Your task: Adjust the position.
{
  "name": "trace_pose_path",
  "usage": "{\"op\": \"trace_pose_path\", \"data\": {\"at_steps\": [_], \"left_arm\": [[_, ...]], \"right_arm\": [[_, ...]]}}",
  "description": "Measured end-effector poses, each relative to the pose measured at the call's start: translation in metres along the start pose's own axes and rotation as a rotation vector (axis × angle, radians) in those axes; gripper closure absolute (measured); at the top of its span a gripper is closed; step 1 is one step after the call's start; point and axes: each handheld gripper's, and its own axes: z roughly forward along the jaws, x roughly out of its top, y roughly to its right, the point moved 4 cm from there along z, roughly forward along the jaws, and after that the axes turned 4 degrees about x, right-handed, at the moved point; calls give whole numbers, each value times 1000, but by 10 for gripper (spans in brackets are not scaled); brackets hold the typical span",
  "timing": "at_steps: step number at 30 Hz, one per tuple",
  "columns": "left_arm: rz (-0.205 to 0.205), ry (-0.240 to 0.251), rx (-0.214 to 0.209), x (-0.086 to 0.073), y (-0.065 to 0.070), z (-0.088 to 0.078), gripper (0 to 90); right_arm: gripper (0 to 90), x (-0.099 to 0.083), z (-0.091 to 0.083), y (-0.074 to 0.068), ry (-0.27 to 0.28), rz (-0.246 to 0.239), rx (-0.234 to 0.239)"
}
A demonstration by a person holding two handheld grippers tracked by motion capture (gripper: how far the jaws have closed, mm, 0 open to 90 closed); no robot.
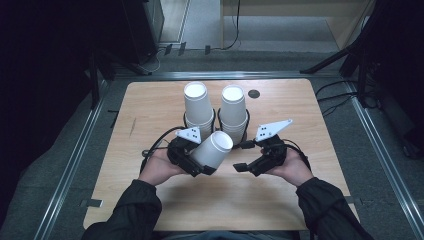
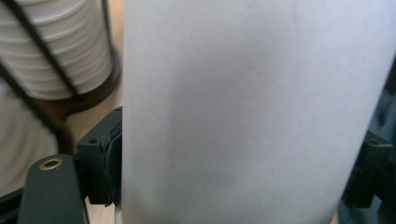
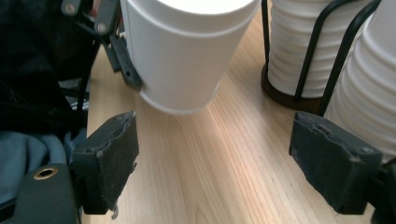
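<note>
Presently, step: single cup (image 1: 212, 148) drawn clear of the stacks, carried tilted above the bench (image 1: 150, 205); judged mid-transfer, just after separation.
Left gripper (image 1: 202, 167): fingers (image 2: 100, 161) clamped on the cup's side wall, one on each flank, pads pressed against the paper in the left gripper view.
Right gripper (image 1: 243, 167): fingers (image 3: 109, 154) spread wide, nothing between them, bare wood underneath; parked at 3 o'clock of the cup, just beside it.
Cup position: bench centre, at 6 o'clock of the two stacks, mouth tipped toward 1 o'clock, base clear of the wood in the right gripper view.
Cup appearance: plain white paper, tapered, rolled rim, smooth wall, no visible dent; likely light and easily crushed.
Stacks: left stack (image 1: 198, 107) and right stack (image 1: 234, 111), nested white cups, each in a black wire holder (image 3: 348, 32) on a dark base.
Next move, judged: either righting and setting down on open wood, or handover to the right fingers; gentle squeeze and level base needed.
Risk, judged: oval-squashed wall if gripped harder.
</note>
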Motion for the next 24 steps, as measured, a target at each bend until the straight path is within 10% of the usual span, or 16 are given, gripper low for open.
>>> {"op": "trace_pose_path", "data": {"at_steps": [13, 24], "left_arm": [[67, -206, 66, -13, -5, 14, 160], [114, -303, 7, -14, 4, 42, 161]], "right_arm": [[164, -16, 14, 6, -111, -32, -15], [165, -20, 26, 2, -167, -64, -4]]}}
